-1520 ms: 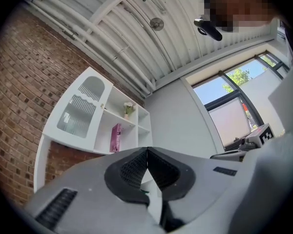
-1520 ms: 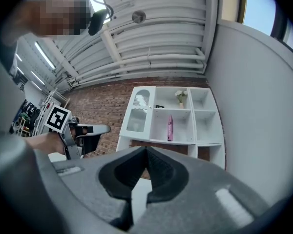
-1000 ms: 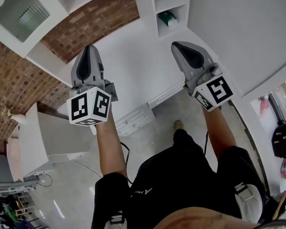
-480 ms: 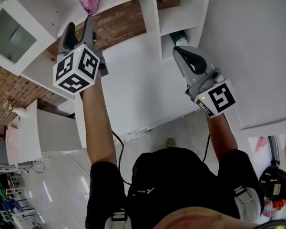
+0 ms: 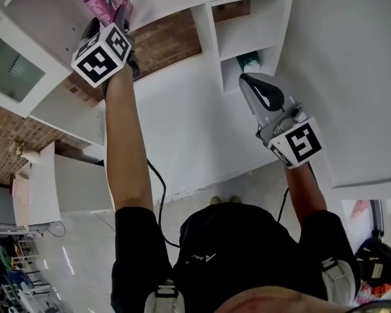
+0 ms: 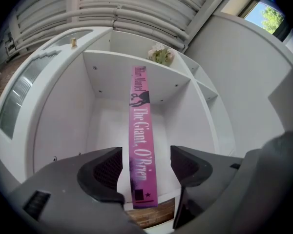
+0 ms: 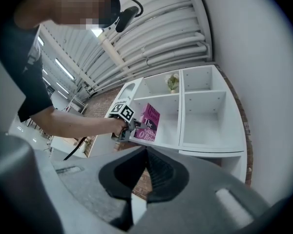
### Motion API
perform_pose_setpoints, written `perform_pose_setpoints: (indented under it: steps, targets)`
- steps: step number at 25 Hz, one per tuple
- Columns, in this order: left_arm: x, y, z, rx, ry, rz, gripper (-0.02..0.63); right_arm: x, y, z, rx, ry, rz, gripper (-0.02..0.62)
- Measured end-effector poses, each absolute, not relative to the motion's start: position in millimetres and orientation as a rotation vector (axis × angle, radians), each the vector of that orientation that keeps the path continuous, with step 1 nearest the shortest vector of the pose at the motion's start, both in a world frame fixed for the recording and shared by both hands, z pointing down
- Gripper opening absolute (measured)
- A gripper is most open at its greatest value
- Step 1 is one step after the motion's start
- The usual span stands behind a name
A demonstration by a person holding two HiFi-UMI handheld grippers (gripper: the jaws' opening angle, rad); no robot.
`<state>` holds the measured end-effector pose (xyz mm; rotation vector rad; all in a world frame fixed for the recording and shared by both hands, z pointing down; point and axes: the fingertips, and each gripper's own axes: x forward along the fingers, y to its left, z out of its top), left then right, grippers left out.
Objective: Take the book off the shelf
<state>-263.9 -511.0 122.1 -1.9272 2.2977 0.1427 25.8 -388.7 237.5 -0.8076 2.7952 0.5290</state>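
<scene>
Approaching the book (image 6: 141,130), upright on the shelf (image 6: 107,60), left gripper (image 6: 144,167) jaws opening round its spine, not pressing. Right gripper (image 7: 145,172) jaws together, empty. Next: ease forward, clamp the spine, pull straight out.

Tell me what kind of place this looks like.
Probably an industrial hall staged as a room: a white cubby shelving unit holding a pink upright book, a red brick wall, and a ribbed metal ceiling.
</scene>
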Motion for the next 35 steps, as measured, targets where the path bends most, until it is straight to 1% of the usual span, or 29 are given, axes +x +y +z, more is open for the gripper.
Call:
perform_pose_setpoints:
  steps: [6, 7, 11, 21, 28, 35]
  targets:
    - [-266, -540, 129, -1.944, 2.336, 0.063, 0.299, 28, -397, 235, -0.814, 2.776, 0.541, 0.002]
    - [-267, -541, 129, -1.935, 2.346, 0.054, 0.280, 28, -398, 235, -0.816, 2.772, 0.543, 0.002]
    - [-275, -541, 129, -1.903, 2.370, 0.053, 0.149, 28, -400, 235, -0.820, 2.760, 0.537, 0.002]
    - [-274, -510, 122, -1.853, 2.314, 0.136, 0.130, 23, -396, 239, -0.823, 2.765, 0.494, 0.002]
    - [-250, -462, 121, -1.911, 2.157, 0.188, 0.130, 16, -394, 240, -0.830, 2.752, 0.453, 0.002]
    - [-230, -396, 144, -1.974, 2.017, 0.246, 0.130, 12, -384, 245, -0.852, 2.715, 0.388, 0.002]
